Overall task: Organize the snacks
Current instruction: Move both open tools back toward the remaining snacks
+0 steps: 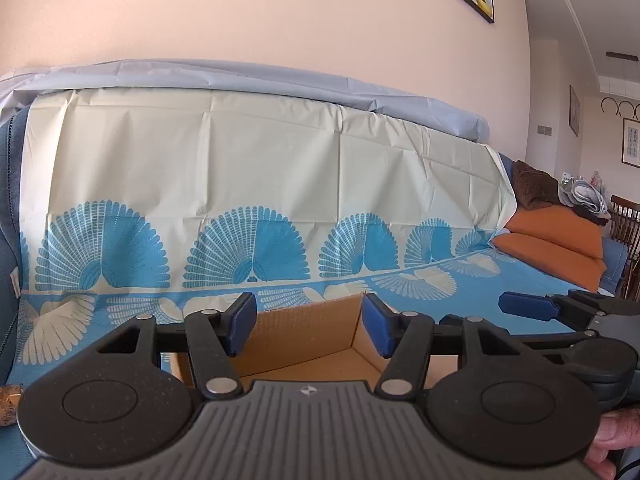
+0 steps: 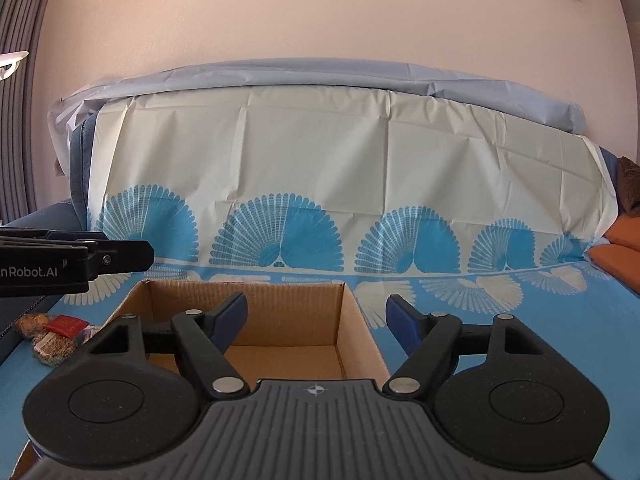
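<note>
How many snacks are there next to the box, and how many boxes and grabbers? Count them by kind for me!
Cardboard box: 1
Grabbers: 2, the left gripper and the right gripper, both open and empty
Netted snack bags: 2, and
Red snack packet: 1
Total: 6 that I can make out; more snacks may be hidden behind the gripper.

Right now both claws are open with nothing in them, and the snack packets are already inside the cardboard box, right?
Not quite. Both the left claw and the right claw are open with nothing in them, but the snack packets lie on the blue cloth to the left of the cardboard box, whose visible floor is bare. The right wrist view shows it.
</note>
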A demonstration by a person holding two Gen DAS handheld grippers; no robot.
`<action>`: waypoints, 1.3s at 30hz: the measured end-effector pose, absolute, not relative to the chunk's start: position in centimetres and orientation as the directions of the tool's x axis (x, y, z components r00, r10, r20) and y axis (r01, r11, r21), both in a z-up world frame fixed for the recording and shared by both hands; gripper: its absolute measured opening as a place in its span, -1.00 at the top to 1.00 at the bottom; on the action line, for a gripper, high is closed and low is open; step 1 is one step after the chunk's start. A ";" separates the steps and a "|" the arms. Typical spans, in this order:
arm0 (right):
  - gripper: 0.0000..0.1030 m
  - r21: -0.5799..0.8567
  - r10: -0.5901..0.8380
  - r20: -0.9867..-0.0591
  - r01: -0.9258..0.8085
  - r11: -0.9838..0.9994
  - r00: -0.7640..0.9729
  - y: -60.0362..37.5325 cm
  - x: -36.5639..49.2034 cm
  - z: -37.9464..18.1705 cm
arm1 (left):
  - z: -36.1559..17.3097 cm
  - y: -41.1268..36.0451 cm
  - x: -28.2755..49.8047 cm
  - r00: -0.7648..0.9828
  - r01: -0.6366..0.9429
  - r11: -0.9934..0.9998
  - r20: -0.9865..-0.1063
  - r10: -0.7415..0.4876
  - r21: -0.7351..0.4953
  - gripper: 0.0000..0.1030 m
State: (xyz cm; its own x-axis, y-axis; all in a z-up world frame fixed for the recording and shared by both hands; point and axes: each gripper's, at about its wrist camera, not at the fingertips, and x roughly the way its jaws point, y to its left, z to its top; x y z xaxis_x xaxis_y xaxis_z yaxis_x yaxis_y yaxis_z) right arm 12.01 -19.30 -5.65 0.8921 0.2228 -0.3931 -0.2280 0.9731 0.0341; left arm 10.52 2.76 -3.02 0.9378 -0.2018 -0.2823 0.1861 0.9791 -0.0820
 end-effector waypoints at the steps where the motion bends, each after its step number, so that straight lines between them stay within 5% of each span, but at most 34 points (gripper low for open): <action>1: -0.52 0.032 0.222 -0.393 -0.228 0.973 0.892 -18.9 11.9 -5.6 | -3.0 3.0 10.4 0.940 0.180 0.981 -0.282 -0.195 -0.077 -0.32; 7: -0.54 0.013 0.205 -0.396 -0.218 0.976 0.895 -15.9 11.5 -5.9 | -3.0 5.5 9.3 0.944 0.138 0.985 -0.288 -0.163 -0.106 -0.60; 22: -0.64 0.119 0.259 -0.371 -0.231 0.966 0.892 -8.4 10.5 -6.0 | -3.1 15.1 7.1 0.904 -0.112 0.986 -0.426 0.048 -0.127 -0.62; 26: -0.62 0.170 0.331 -0.403 -0.286 0.943 0.853 -6.5 10.4 -6.2 | -3.1 17.4 8.1 0.864 -0.154 0.982 -0.497 0.082 -0.106 -0.18; 28: -0.53 0.179 0.366 -0.408 -0.320 0.930 0.836 -5.5 10.4 -6.2 | -3.0 18.1 9.2 0.848 -0.174 0.983 -0.517 0.120 -0.057 0.33; 30: -0.23 0.184 0.402 -0.411 -0.357 0.916 0.818 -4.6 10.3 -6.1 | -2.9 19.3 10.3 0.845 -0.192 0.980 -0.515 0.144 -0.042 0.56; 35: 0.36 0.248 0.498 -0.438 -0.431 0.867 0.749 -2.7 10.1 -6.6 | -6.0 22.9 11.9 0.782 -0.281 0.957 -0.595 0.185 -0.072 0.56; 39: 0.39 0.258 0.562 -0.447 -0.501 0.826 0.696 0.2 8.8 -7.1 | -8.0 27.2 12.6 0.740 -0.402 0.893 -0.646 0.186 -0.203 0.55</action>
State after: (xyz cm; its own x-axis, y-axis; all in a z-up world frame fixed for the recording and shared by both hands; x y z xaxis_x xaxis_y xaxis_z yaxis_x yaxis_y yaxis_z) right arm 8.75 0.23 -7.11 0.6959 0.5617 -0.4474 -0.5007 0.8262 0.2584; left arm 12.59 27.21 -8.01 0.7399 0.1863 -0.6464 -0.4019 0.8930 -0.2026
